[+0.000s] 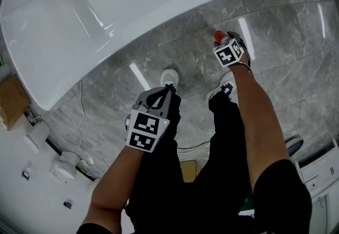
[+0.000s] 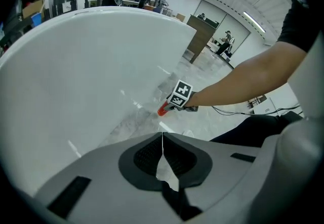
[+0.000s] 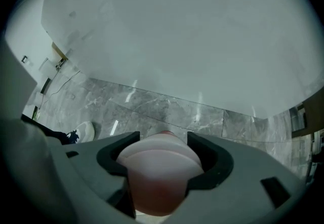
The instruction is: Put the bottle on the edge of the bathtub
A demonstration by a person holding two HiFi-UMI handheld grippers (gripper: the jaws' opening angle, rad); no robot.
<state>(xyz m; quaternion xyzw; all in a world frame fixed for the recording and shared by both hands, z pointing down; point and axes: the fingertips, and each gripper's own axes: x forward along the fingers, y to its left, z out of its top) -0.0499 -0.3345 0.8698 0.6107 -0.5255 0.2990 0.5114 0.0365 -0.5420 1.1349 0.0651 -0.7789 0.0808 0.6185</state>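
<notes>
Bottle (image 3: 158, 177): pale body with a red end, clamped in the right gripper (image 1: 225, 42) and held low over the grey marble floor (image 1: 175, 53), beside the bathtub's outer wall and touching neither.

Right gripper: its fingers (image 3: 109, 154) are pressed onto the bottle from both sides. The bottle's rounded body fills the gap between them in the right gripper view.

Left gripper (image 2: 162, 139): fingers (image 2: 142, 154) are drawn together with nothing between them. It hangs in front of the person's legs, well apart from the bottle and taking no part in the carry.

Bathtub (image 1: 132, 10): white and glossy, curving across the top of the head view. Its wall fills the upper part of both gripper views. No bottle stands on any part of the edge that shows.

Person: stands facing the tub, white shoes (image 1: 169, 77) on the floor just short of its base, right arm stretched forward toward the tub.

Done so far: the bottle is secured in a firm-looking grip and has been brought close to the tub.

Left to do: by the look of it, lift the bottle to the height of the tub's edge, set it upright there, then let the fingers part and draw clear. The placing itself is not yet begun.
</notes>
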